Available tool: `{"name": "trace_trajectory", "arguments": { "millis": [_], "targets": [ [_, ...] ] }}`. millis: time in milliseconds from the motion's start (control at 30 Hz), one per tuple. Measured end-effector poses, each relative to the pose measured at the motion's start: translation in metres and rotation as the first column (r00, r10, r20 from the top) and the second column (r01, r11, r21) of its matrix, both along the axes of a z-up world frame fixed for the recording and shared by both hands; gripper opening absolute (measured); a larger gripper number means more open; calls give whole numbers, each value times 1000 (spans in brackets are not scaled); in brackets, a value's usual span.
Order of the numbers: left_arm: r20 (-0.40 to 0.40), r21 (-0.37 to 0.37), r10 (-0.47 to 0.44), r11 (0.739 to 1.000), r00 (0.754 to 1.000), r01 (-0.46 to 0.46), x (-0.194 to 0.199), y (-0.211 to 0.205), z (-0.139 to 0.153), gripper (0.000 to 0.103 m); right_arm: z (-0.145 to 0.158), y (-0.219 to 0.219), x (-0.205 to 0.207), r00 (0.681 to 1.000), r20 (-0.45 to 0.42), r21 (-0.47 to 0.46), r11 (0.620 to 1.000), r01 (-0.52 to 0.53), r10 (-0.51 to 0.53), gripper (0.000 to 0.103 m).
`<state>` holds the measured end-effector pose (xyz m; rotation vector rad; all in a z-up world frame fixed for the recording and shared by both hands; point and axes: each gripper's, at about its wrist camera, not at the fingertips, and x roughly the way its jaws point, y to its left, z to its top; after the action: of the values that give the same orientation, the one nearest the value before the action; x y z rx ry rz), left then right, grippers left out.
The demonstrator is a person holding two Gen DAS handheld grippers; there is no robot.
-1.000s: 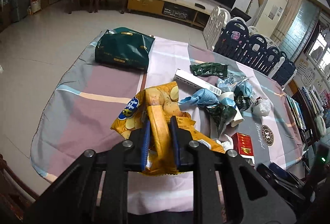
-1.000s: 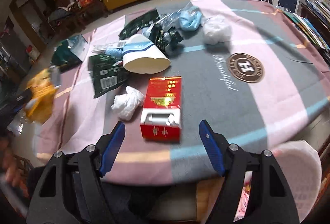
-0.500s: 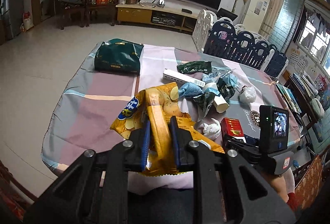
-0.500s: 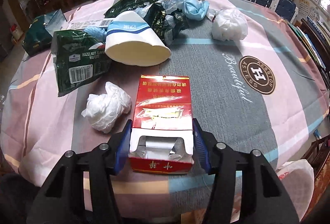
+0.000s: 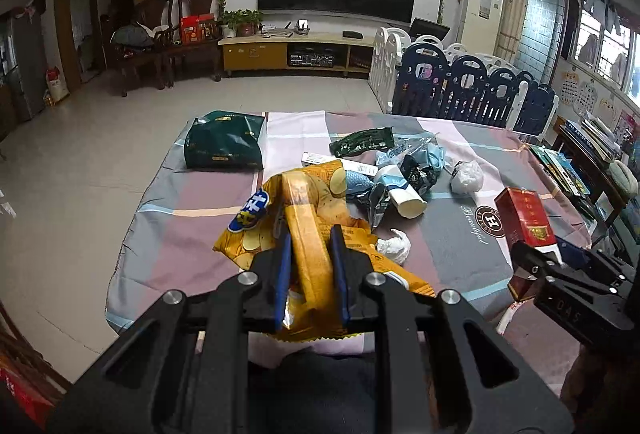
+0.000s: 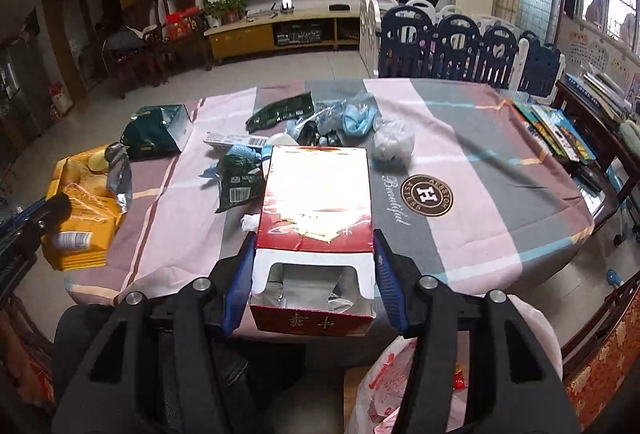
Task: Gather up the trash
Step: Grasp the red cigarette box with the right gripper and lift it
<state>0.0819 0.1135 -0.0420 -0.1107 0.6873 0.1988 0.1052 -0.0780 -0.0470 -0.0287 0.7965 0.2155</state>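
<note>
My left gripper [image 5: 311, 236] is shut on a crumpled yellow chip bag [image 5: 316, 186], held up over the near edge of the table [image 5: 192, 234]. My right gripper [image 6: 314, 238] is shut on an opened red cigarette box [image 6: 316, 186], pads pressed on both long sides, lifted off the cloth. The left wrist view shows the same red box [image 5: 524, 214] at the right in the other gripper. The right wrist view shows the chip bag [image 6: 80, 194] at the far left.
A heap of litter lies mid-table: a paper cup [image 5: 404, 198], green wrappers [image 5: 360, 144], blue masks [image 6: 356, 118], a tissue wad [image 5: 394, 244], a white ball [image 5: 466, 176]. A dark green bag [image 5: 226, 144] sits far left. A white plastic bag [image 6: 384, 386] hangs below the near edge.
My right gripper came down around the red box, shut on it and lifted it. My left gripper rose and drew back with the chip bag.
</note>
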Motion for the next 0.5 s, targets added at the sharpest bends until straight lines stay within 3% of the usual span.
{"name": "trace_trajectory", "arguments": {
  "millis": [200, 500],
  "targets": [
    [26, 12, -7, 1000, 1000, 7, -20, -3, 13, 20, 29, -8, -30, 998, 55, -24, 1000, -9, 10, 55],
    [44, -9, -3, 1000, 999, 3, -31, 7, 21, 20, 44, -6, -43, 997, 81, -28, 1000, -3, 5, 55]
  ]
}}
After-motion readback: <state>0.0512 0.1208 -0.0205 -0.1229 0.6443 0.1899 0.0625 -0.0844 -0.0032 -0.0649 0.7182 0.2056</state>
